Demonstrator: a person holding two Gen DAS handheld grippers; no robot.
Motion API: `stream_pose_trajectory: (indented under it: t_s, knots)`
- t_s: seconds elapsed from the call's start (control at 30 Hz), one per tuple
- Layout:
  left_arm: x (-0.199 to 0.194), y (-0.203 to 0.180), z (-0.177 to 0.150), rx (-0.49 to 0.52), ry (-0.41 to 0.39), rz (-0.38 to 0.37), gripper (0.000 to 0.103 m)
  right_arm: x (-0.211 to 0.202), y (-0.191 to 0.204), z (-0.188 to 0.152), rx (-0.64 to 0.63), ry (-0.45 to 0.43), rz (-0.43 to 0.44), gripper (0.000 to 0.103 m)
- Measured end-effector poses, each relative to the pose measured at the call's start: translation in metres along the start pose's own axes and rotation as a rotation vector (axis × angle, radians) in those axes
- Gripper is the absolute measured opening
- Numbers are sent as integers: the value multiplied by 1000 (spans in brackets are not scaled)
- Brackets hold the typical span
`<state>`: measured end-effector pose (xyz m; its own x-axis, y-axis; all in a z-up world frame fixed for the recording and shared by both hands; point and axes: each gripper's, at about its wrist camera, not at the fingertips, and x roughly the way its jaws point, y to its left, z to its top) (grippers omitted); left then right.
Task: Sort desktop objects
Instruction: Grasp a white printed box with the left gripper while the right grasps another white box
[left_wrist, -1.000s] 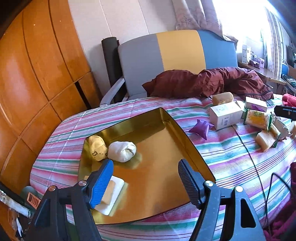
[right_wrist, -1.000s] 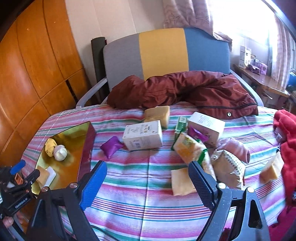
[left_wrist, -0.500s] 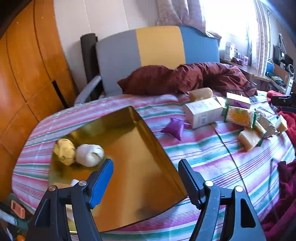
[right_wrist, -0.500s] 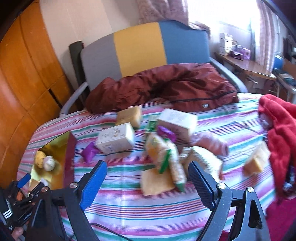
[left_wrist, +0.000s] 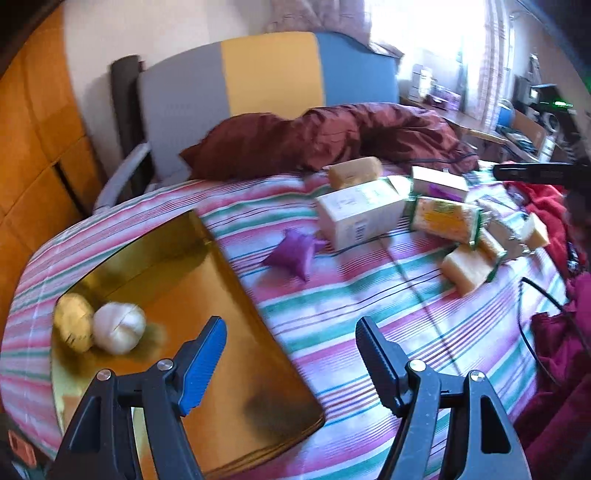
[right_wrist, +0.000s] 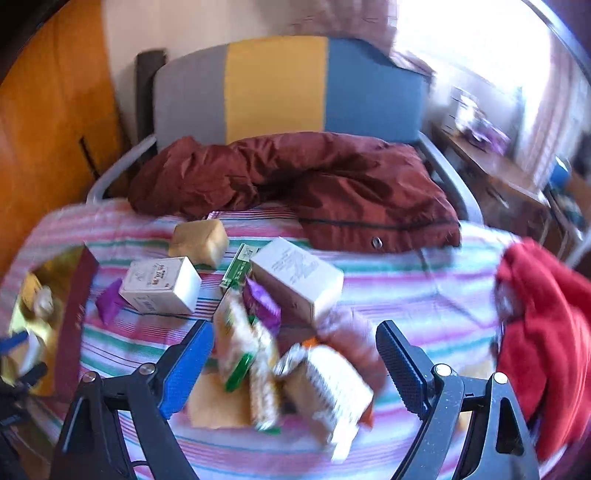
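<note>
Left gripper (left_wrist: 290, 345): fingers spread wide with nothing between them, poised above the right edge of the gold tray (left_wrist: 236, 369).
Right gripper (right_wrist: 295, 360): fingers spread, pinching nothing; blurred snack packets (right_wrist: 325, 384) lie below the gap.
Gold tray: on the left of the striped bedspread (left_wrist: 351, 302); it holds a yellow lump (left_wrist: 74, 321) touching a white round bundle (left_wrist: 120, 326).
Purple pouch (left_wrist: 291, 253): on the bedspread, just right of the tray, apart from the boxes.
White box (left_wrist: 360, 216): beyond the pouch; a second white box (right_wrist: 297, 275) sits to its right, a purple wrapper against it.
Tan block (left_wrist: 354, 171): behind the boxes, near the jacket.
Maroon jacket (right_wrist: 295, 184): heaped at the far end, against the grey, yellow and blue chair back (right_wrist: 280, 86).
Red cloth (right_wrist: 543, 332): at the right edge.
</note>
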<state>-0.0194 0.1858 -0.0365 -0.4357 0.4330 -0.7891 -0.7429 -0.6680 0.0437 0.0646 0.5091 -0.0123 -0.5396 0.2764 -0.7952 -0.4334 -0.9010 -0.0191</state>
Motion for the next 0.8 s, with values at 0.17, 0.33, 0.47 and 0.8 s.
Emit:
stream_pose_trajectory:
  t_s: [0.17, 0.33, 0.47, 0.8]
  knots:
    - [15, -13, 32, 59, 0, -50, 75, 44, -6, 25, -51, 66, 30, 89]
    - [39, -27, 61, 172, 8, -73, 79, 90, 0, 43, -176, 152, 63, 89]
    - [65, -36, 82, 292, 25, -94, 82, 119, 8, 48, -286, 218, 46, 89]
    - [128, -46, 125, 462, 74, -153, 85, 154, 2, 52, -289, 300, 126, 72]
